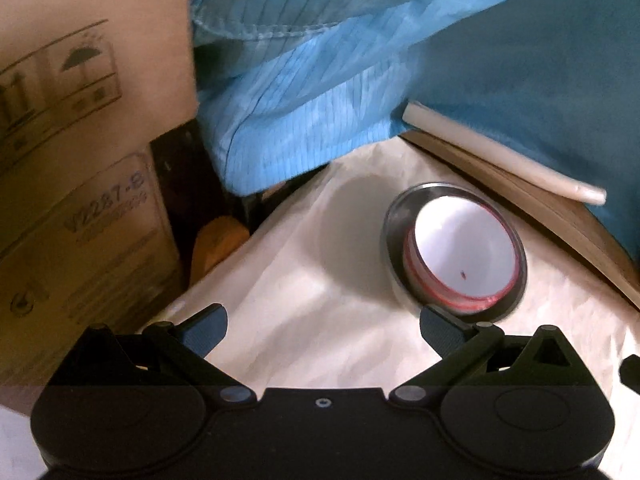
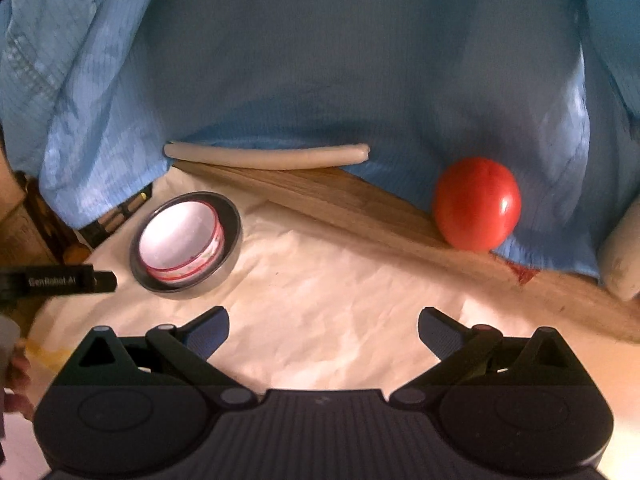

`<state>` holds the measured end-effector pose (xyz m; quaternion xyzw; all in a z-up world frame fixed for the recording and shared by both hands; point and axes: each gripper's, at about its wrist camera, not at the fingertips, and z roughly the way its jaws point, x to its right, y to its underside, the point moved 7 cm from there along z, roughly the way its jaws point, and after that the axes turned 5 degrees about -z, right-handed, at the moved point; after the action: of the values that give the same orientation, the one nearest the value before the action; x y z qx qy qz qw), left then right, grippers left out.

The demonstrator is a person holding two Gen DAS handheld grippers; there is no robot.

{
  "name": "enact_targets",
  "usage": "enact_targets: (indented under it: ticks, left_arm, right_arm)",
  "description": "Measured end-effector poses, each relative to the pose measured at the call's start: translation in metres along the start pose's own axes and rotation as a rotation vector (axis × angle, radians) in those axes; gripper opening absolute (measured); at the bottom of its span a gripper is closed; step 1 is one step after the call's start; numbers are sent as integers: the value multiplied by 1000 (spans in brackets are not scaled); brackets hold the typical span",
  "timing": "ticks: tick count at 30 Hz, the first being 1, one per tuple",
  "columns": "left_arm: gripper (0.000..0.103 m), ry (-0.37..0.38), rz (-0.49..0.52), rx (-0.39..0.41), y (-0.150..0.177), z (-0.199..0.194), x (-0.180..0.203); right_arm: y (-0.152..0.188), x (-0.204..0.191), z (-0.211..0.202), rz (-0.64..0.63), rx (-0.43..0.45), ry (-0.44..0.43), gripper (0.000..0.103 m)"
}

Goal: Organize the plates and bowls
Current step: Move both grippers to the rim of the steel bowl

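One tomato (image 2: 477,203) in right view only; cardboard box (image 1: 80,184) left only.

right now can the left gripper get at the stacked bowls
Probably yes: the left gripper is open and empty, and the stacked bowls sit just ahead by its right finger, with only bare paper between.

Box (image 1: 80,160) print: blurred code, roughly "V2287-8"; the smaller line beneath is unreadable.
Box signs: umbrella symbol in a framed panel, with other handling symbols beside it too blurred to identify.
Left tongs (image 2: 56,281) body, right wrist view: white lettering, approximately "GenRobot AI".
Other surfaces: no readable text.
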<state>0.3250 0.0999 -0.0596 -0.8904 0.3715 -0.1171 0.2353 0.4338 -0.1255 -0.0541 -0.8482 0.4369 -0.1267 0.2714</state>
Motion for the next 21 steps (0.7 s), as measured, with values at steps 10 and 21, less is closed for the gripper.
enact_targets:
  ticks: [10,21]
  left_arm:
    - [102,24,57,7,-8,19,-5]
    - [102,47,117,69,-15,28,-7]
  right_arm:
    - [-11,-17,30,-42,-24,2,103]
    - [-18,-28,54,25,16,5,103]
